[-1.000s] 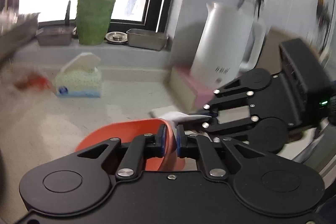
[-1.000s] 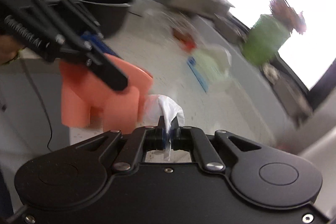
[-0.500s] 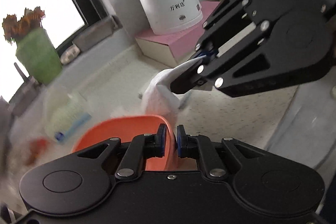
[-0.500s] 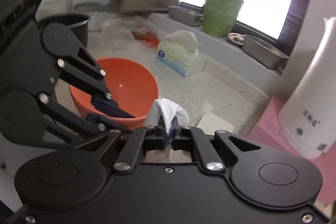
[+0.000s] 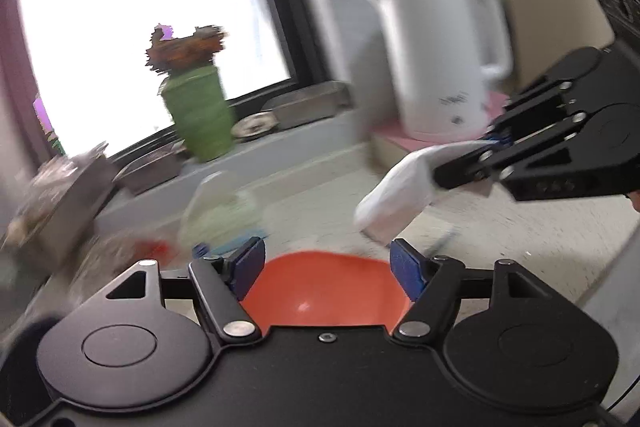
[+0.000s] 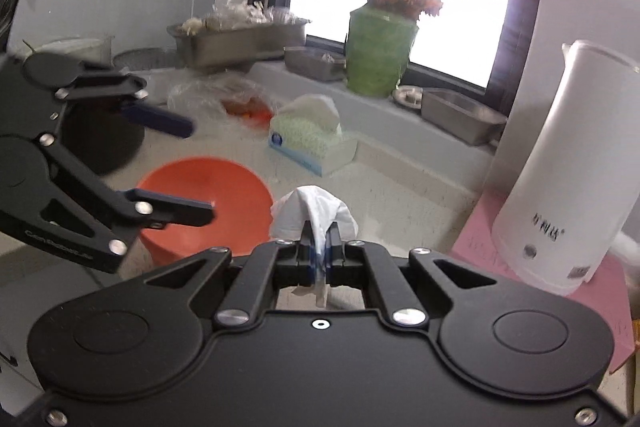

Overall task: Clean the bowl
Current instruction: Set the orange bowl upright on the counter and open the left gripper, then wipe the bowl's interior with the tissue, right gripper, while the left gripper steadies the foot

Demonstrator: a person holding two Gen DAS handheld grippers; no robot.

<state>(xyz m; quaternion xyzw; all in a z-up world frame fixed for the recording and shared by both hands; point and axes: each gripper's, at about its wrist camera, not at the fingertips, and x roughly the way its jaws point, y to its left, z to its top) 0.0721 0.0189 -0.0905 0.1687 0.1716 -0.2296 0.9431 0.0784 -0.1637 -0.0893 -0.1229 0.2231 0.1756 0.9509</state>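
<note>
Two grippers work over a speckled counter (image 6: 404, 203); nearest in the right wrist view, the right gripper (image 6: 319, 247) has its jaws pressed together on a crumpled white tissue (image 6: 316, 207), which bunches up above the fingertips and hangs a strip below them; in the left wrist view the left gripper (image 5: 327, 263) has just been opening, its blue pads (image 5: 248, 261) now standing well apart with nothing pressed between them; the orange bowl (image 5: 324, 291) sits upright on the counter, seen in the gap below those pads, and the right wrist view shows it with the left gripper's lower finger crossing in front of its rim, though contact cannot be told; just beyond the bowl lies a green tissue box (image 6: 310, 139), with a clear plastic bag (image 6: 212, 95) to its left; to the right a white kettle (image 6: 560, 163) stands on a pink base (image 6: 492, 227); farthest, on the window sill, a green vase (image 6: 380, 51) of dried flowers stands between metal trays (image 6: 240, 39).
</note>
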